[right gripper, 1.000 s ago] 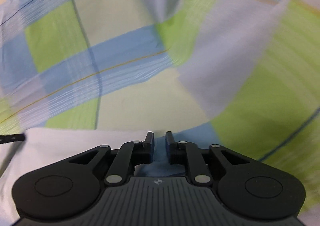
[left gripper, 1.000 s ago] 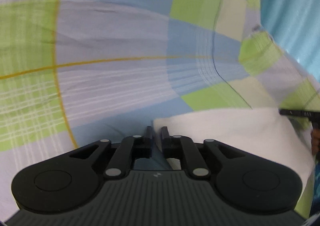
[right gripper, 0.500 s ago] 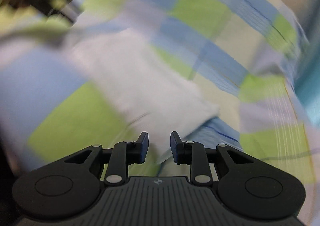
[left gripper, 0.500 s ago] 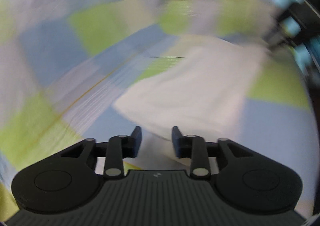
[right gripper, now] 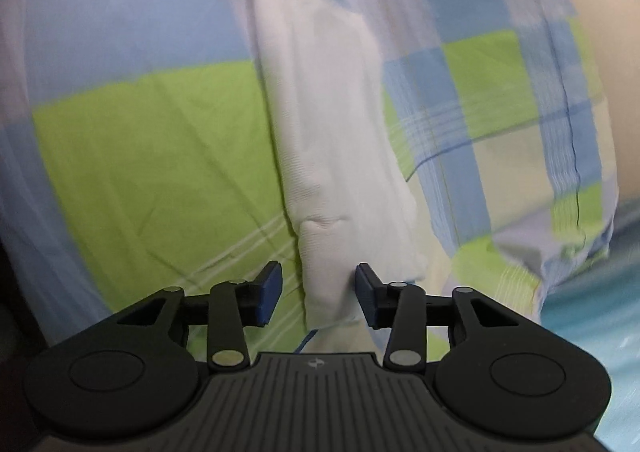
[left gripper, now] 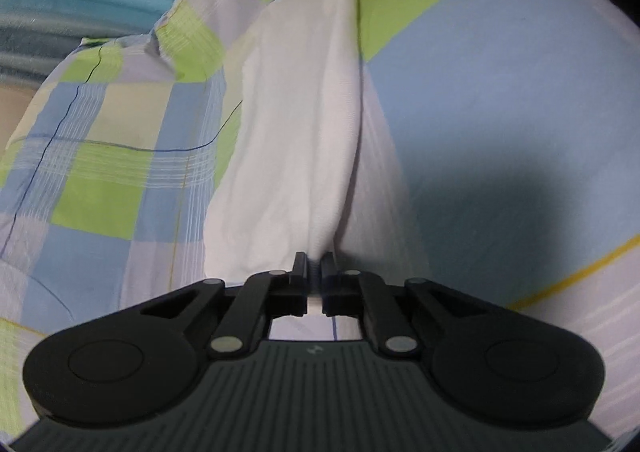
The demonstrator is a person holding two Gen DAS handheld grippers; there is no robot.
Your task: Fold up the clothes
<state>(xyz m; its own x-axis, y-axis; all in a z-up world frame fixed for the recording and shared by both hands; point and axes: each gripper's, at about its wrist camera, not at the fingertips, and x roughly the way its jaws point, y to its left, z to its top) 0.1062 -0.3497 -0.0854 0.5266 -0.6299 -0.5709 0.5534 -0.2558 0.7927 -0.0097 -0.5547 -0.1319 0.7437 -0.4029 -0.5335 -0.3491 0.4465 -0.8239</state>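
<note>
Left gripper [left gripper: 314,266] fingers are clenched on one end of the white ribbed cloth [left gripper: 296,124] over the plaid checked sheet [left gripper: 100,156], presumably keeping it taut, while the right gripper [right gripper: 318,286] sits released around the other end.

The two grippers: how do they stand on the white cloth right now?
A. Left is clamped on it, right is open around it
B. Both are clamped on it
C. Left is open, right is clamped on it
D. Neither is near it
A: the left gripper pinches the white cloth between shut fingers, while the right gripper stands wide open with the cloth's end between its fingers.
</note>
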